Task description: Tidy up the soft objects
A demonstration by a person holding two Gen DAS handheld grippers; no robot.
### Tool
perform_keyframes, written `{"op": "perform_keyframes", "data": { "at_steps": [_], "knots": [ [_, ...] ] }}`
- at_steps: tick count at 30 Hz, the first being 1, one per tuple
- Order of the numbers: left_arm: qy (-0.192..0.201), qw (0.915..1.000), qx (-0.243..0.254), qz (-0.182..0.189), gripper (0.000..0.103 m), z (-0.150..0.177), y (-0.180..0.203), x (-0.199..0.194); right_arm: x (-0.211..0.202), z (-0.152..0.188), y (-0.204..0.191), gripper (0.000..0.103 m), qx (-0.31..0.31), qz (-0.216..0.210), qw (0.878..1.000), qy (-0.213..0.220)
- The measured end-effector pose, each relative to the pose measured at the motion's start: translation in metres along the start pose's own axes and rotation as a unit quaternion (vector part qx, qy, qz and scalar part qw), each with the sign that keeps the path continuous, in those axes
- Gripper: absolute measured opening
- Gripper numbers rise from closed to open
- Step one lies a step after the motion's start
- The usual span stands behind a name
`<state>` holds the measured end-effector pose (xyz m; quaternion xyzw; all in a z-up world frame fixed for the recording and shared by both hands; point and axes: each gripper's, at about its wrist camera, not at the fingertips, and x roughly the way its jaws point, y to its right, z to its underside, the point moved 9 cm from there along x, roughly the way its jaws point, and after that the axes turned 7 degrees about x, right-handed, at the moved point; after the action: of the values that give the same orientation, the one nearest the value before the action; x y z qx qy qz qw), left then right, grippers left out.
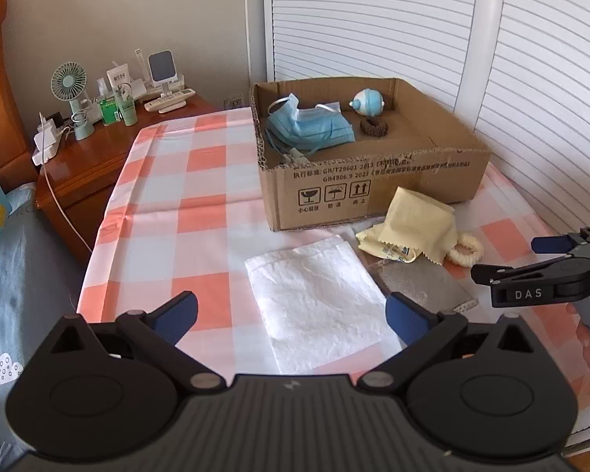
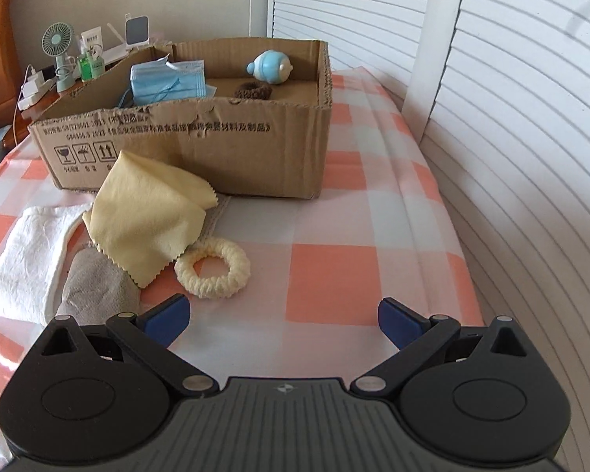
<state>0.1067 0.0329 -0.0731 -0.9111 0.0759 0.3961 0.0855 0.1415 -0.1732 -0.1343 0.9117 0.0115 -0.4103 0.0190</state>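
checked orange-and-white tablecloth (image 2: 330, 271) spread under a cardboard box (image 2: 224, 149), blue masks (image 2: 165, 80) and brown scrunchie (image 2: 253, 89) kept inside, yellow cloth (image 2: 145, 216), cream scrunchie (image 2: 212, 273), white cloth (image 1: 318, 306) and grey cloth (image 2: 98, 293) laid in front, left gripper (image 1: 291, 314) and right gripper (image 2: 283, 318) both held spread wide, nothing gripped

We read "DAS" on the right gripper (image 1: 539, 271) and "GB/T29601" plus handling symbols on the cardboard box (image 1: 373, 192).

Both grippers hover low over the bed, short of the cardboard box (image 1: 358, 165): left gripper (image 1: 291, 314) and right gripper (image 2: 283, 318) have jaws spread wide, empty.
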Motion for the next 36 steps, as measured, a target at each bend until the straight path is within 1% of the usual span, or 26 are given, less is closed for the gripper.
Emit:
{"op": "perform_keyframes", "data": {
  "at_steps": [4,10,16,19,21,24,28,31,33,35,36],
  "knots": [
    [-0.012,0.9999,0.001,0.01,0.101,0.001,0.003,0.012,0.006,0.001,-0.007,0.103,-0.02,-0.004,1.0,0.007],
    [-0.031,0.9992,0.0,0.026,0.101,-0.004,0.012,0.034,0.013,-0.005,-0.007,0.103,-0.02,-0.019,1.0,0.011],
    [-0.038,0.9988,0.007,0.029,0.101,-0.009,0.022,0.06,0.015,-0.007,-0.007,0.103,-0.023,-0.027,0.999,0.021],
    [-0.047,0.9983,0.008,0.034,0.101,-0.008,0.026,0.073,0.016,-0.007,-0.007,0.103,-0.026,-0.031,0.999,0.022],
    [-0.049,0.9983,0.008,0.031,0.101,-0.006,0.027,0.079,0.016,-0.007,-0.008,0.103,-0.027,-0.031,0.999,0.021],
    [-0.054,0.9984,0.011,0.009,0.101,-0.002,0.02,0.084,0.016,-0.008,-0.008,0.103,-0.027,-0.032,0.999,0.021],
    [-0.063,0.9977,0.024,-0.011,0.101,0.008,0.008,0.081,0.016,-0.008,-0.008,0.103,-0.026,-0.03,0.999,0.021],
    [-0.065,0.9977,0.012,-0.01,0.102,0.016,-0.004,0.078,0.016,-0.008,-0.008,0.103,-0.025,-0.029,0.999,0.022],
    [-0.067,0.9977,-0.009,-0.005,0.102,0.02,-0.013,0.079,0.016,-0.008,-0.008,0.103,-0.025,-0.029,0.999,0.022],
    [-0.064,0.9974,-0.031,0.008,0.102,0.023,-0.02,0.08,0.016,-0.008,-0.008,0.103,-0.025,-0.029,0.999,0.022],
    [-0.06,0.9976,-0.033,0.006,0.103,0.022,-0.021,0.08,0.016,-0.008,-0.008,0.103,-0.025,-0.029,0.999,0.022]
  ]
}}
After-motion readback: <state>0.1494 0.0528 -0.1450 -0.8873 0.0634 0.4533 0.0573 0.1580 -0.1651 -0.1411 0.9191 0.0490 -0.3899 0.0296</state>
